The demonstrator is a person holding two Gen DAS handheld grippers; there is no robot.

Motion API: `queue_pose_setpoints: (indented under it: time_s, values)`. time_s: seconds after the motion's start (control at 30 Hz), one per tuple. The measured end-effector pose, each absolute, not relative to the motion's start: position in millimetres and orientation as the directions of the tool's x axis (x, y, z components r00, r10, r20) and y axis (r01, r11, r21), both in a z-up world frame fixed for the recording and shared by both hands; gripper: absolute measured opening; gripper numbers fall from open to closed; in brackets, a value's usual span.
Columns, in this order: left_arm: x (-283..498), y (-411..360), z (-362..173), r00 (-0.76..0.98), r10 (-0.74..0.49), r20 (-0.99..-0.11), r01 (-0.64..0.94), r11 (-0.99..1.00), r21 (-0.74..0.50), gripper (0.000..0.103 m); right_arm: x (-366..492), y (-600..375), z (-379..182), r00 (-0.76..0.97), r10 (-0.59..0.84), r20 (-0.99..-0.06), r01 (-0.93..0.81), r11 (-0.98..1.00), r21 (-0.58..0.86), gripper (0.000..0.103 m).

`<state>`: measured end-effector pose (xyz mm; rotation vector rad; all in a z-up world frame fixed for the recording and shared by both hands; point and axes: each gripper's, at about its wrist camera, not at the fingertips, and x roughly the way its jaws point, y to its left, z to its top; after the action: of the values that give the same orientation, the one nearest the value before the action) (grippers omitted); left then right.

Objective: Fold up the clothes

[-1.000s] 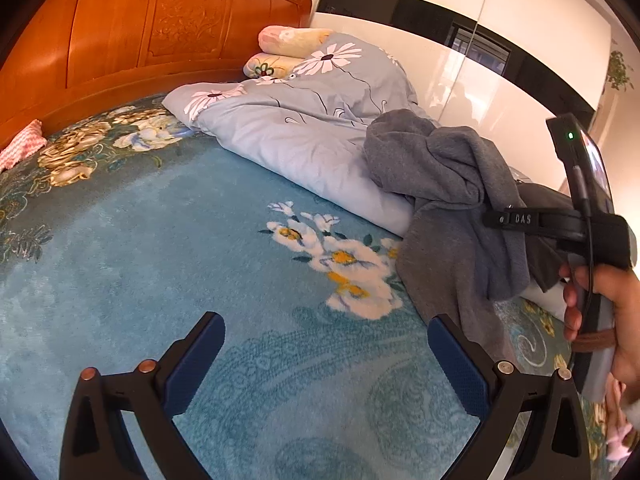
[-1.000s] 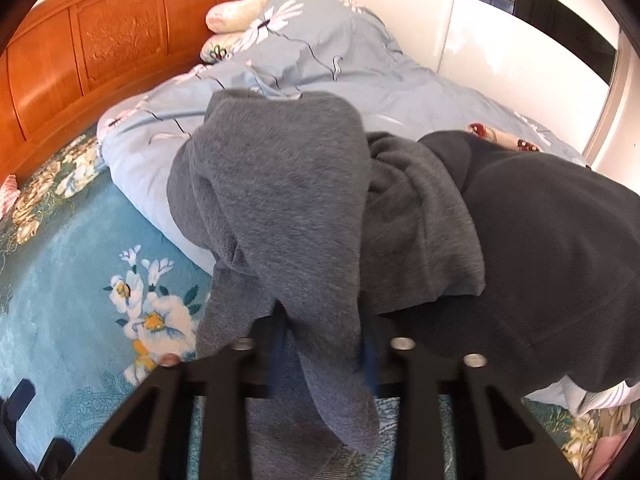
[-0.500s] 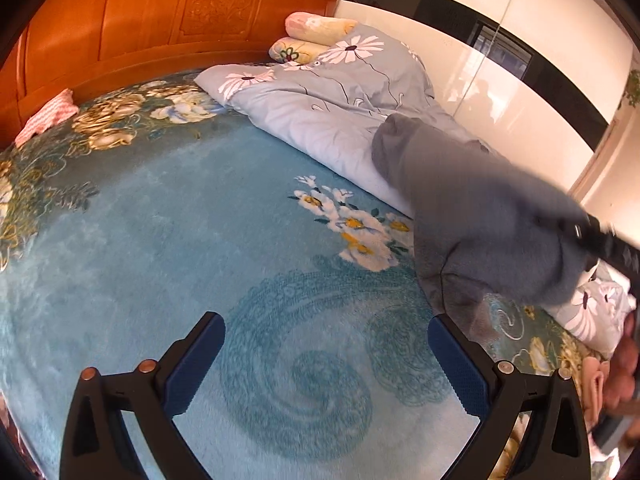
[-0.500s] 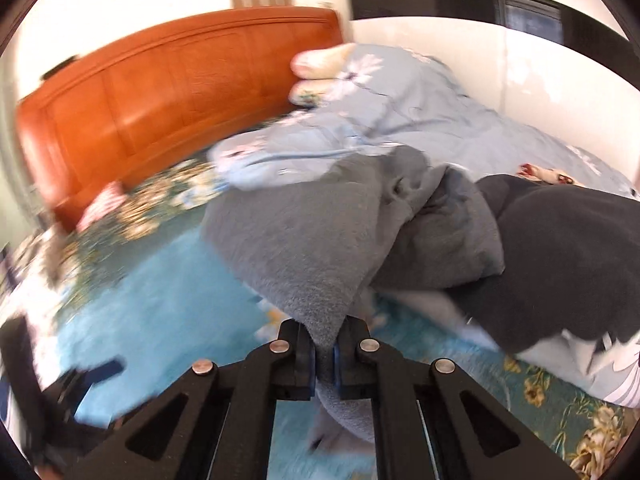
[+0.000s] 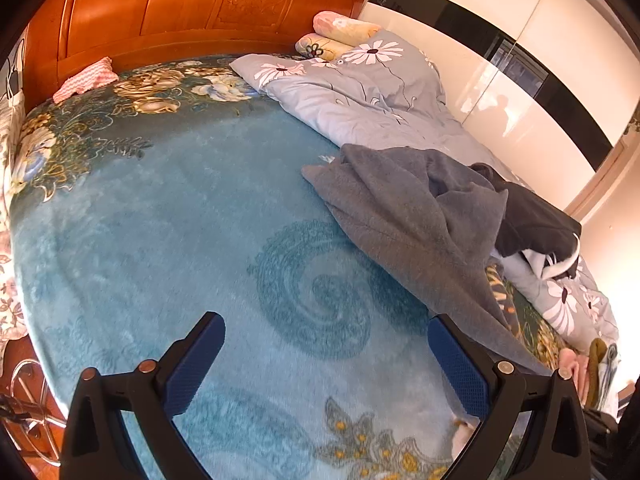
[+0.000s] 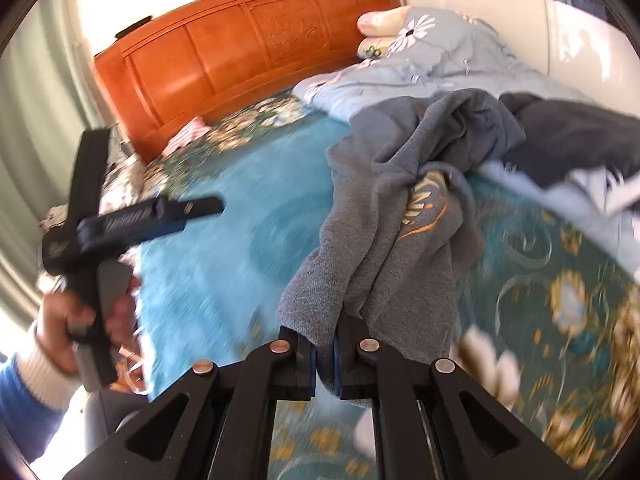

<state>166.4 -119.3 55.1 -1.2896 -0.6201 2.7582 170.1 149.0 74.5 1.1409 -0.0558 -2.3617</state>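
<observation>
Right gripper pinches our grey sweater hem; left gripper wide, empty. Soft, floppy: grab edge at 3 o'clock.

Grey garment dragged off quilt (onto blanket).

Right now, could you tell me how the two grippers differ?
The left gripper is open with nothing between its blue pads, above bare blue blanket. The right gripper is shut on the grey garment. Both are black, hand-held and angled down at the bed.
</observation>
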Motion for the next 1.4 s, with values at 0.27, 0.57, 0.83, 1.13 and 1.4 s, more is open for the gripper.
queue_pose_setpoints:
  time_s: [0.27,0.57,0.83,1.13,1.4]
  values:
    - [189.2,-113.6,50.5,-0.638,0.248,-0.729,0.107,-0.909,-0.402,0.103,247.5,194.7,100.1,-0.566,-0.465,-0.681,0.364,-0.882,0.299,0.006]
    - [178.7,-114.1,38.9,-0.581,0.312,-0.752,0.059,-0.905,-0.421,0.103,273.1,294.4,76.0,-0.612,-0.156,-0.775,-0.059,-0.969,0.241,0.006]
    - [155.7,-107.7,38.5,-0.512,0.267,-0.817,0.004,-0.95,-0.313,0.103,285.2,342.7,0.0,-0.524,-0.103,-0.846,-0.29,-0.912,0.29,0.006]
    - [101.2,-103.0,24.5,-0.468,0.263,-0.844,0.022,-0.951,-0.309,0.103,298.7,343.5,16.6,-0.517,-0.098,-0.85,-0.272,-0.923,0.272,0.023]
    - [64.0,-114.0,10.3,-0.447,0.324,-0.834,0.091,-0.911,-0.402,0.102,323.6,371.2,90.5,-0.599,0.026,-0.801,-0.279,-0.944,0.178,0.042]
